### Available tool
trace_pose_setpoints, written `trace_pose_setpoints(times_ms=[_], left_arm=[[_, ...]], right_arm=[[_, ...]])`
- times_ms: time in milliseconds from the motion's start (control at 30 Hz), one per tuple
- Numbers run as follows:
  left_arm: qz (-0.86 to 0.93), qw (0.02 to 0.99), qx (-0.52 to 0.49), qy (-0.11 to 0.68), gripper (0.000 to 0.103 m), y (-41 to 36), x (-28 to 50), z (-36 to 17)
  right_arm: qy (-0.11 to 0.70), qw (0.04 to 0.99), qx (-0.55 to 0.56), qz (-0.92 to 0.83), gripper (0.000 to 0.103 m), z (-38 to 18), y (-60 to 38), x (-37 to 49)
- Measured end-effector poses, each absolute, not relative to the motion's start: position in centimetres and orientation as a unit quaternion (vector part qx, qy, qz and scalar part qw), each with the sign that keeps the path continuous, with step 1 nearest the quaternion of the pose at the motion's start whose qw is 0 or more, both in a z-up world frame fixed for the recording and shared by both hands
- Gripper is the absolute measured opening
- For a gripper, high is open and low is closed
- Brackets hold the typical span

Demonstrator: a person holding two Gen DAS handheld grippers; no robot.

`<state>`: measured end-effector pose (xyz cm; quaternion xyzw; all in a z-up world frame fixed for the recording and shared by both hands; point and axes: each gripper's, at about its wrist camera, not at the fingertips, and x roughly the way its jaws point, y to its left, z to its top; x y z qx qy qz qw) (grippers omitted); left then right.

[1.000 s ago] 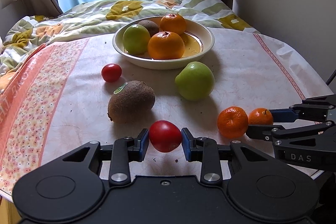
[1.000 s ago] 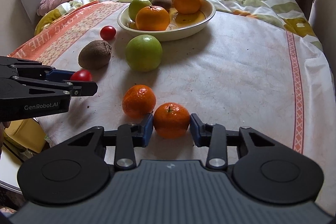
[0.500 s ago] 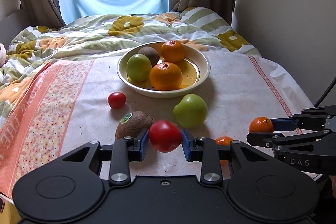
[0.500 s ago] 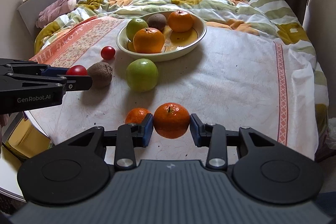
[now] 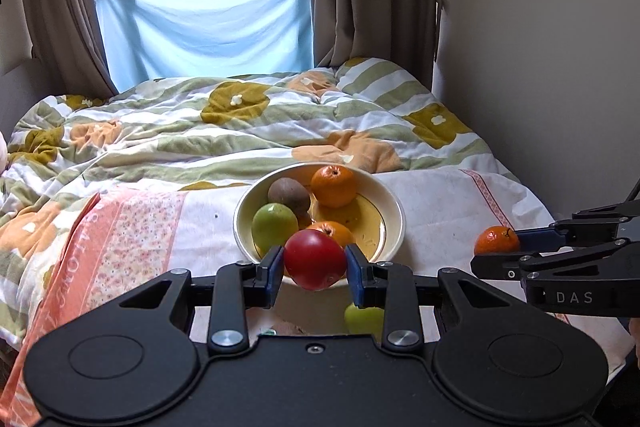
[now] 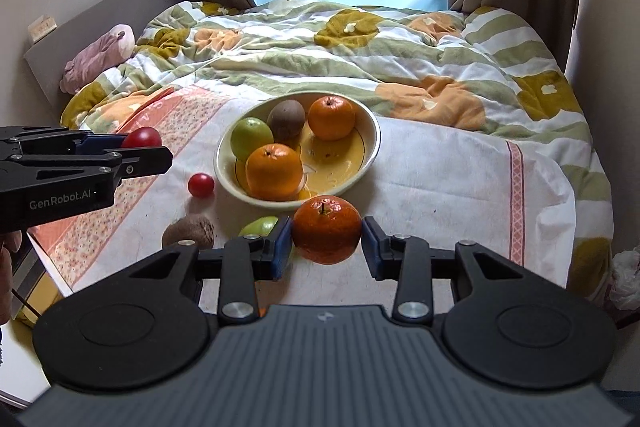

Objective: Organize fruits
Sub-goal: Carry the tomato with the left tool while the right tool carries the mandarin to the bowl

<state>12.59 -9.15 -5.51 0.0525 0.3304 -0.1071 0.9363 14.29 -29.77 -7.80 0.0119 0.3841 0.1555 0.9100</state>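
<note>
Left wrist view: left gripper [image 5: 314, 261] clamps round red tomato [image 5: 314, 259]; right gripper [image 6: 326, 239] clamps round orange mandarin [image 6: 326, 229]; cream ceramic bowl [image 6: 370, 141] crowded; risk: dropped fruit rolls out

Your left claw [image 5: 315, 273] is matt black plastic with smooth blue pads [image 5: 274, 274] and bright metal rivets; the red tomato [image 5: 315, 259] between them has a smooth, faintly glossy skin. In your right claw [image 6: 326, 242] the tangerine [image 6: 326, 235] shows a dimpled, shiny peel. The bowl [image 6: 370, 143] looks like glazed ceramic, cream and glossy. You can see a fuzzy, matt brown kiwi [image 6: 188, 230] on the desk's cloth [image 6: 440, 179], a white woven cover, matt and slightly stained. Behind it the quilt [image 6: 360, 59] is soft, crumpled fabric.
</note>
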Motion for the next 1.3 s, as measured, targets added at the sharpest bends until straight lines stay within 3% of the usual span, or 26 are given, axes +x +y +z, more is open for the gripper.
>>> trace_pose_setpoints(times_ms=[367, 700, 1233, 1267, 1300], left_arm=[[-0.147, 0.930, 0.071, 0.330, 0.036, -8.5, 20.4, -5.3], [-0.204, 0.902, 0.106, 0.365, 0.036, -9.9, 26.5, -8.8], [-0.246, 0.852, 0.168, 0.431, 0.037, -13.3, 29.5, -13.7], [-0.248, 0.852, 0.168, 0.429, 0.043, -13.3, 29.5, -13.7], [-0.250, 0.853, 0.166, 0.427, 0.060, -13.3, 29.5, -13.6]], right_arm=[[0.390, 0.912, 0.029, 0.127, 0.052, -6.8, -27.8, 22.0], [0.419, 0.902, 0.057, 0.091, 0.052, -8.8, -27.8, 27.6], [0.447, 0.889, 0.086, 0.055, 0.052, -11.8, -29.5, 29.9], [0.448, 0.888, 0.086, 0.055, 0.052, -11.8, -29.6, 29.9], [0.449, 0.888, 0.086, 0.055, 0.052, -11.8, -29.6, 30.0]])
